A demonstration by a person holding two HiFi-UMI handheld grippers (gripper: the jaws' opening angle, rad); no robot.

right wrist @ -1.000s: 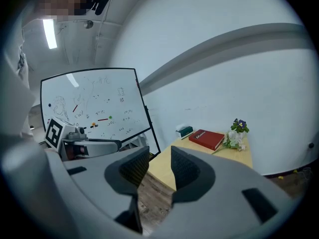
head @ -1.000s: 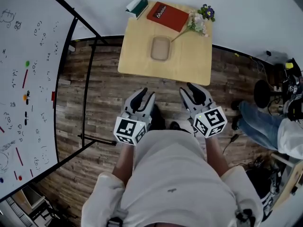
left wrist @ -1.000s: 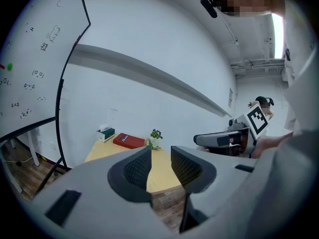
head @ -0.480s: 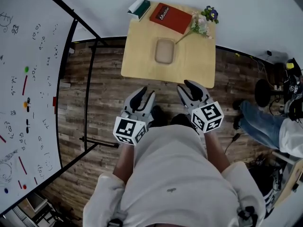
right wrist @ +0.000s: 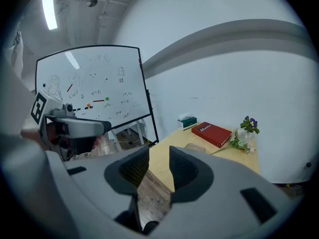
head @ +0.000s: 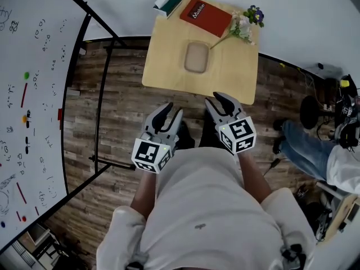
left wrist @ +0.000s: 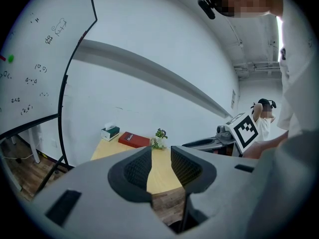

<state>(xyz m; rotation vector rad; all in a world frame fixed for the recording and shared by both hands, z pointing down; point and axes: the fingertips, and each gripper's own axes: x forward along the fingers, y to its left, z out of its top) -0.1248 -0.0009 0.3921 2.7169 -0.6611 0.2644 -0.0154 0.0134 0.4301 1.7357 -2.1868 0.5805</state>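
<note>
Head view: since the earlier frame the right gripper has moved far, toward the table. Its tips now sit just at the table's near edge. The left gripper has barely shifted and hangs over the wood floor, short of the table. Both are held low in front of the torso, forearms bent, tips pointing far. The tray lies mid-table, tan, shallow, rounded corners, empty. The red book, flowers and tissue box line the far edge. The whiteboard stands to the left.

Left gripper view: left gripper jaws stand a narrow gap apart with nothing between, same as before. They aim at the table. The right gripper shows at right, marker cube higher than before.

Right gripper view: right gripper jaws are slightly apart and empty, unchanged. The tray lies just beyond the tips, well apart from them. The left gripper shows at left.
</note>
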